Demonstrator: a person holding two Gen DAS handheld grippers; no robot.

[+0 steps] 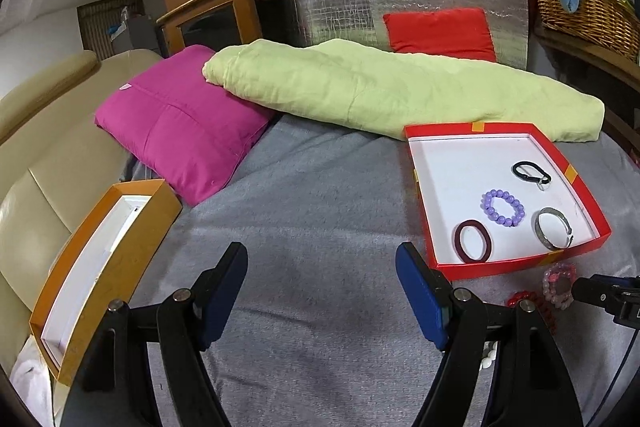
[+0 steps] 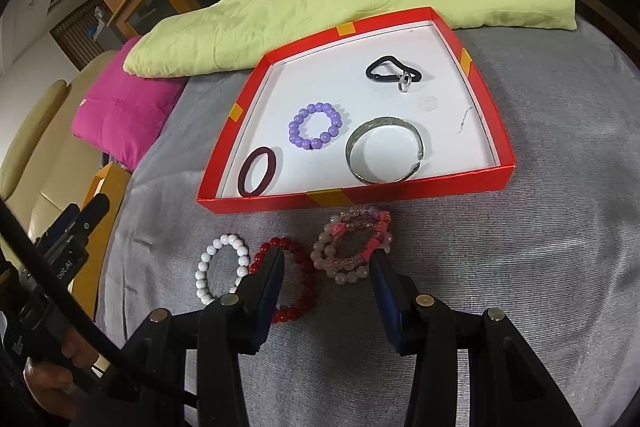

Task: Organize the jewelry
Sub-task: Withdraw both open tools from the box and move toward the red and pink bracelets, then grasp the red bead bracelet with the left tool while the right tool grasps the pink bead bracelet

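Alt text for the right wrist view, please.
The open right gripper hovers over pink bead bracelets lying on a grey blanket, with a red bead bracelet and a white bead bracelet beside them. Behind, a red box holds four other pieces.

Lay on a bed cover (image 2: 520,247): a shallow box (image 2: 400,194) near the far edge, holding four bracelets (image 2: 316,126). Just before its near wall, three loose bracelets (image 2: 222,267) in a row. Behind, a folded blanket (image 2: 320,7); a second box (image 1: 120,259) at the left edge.
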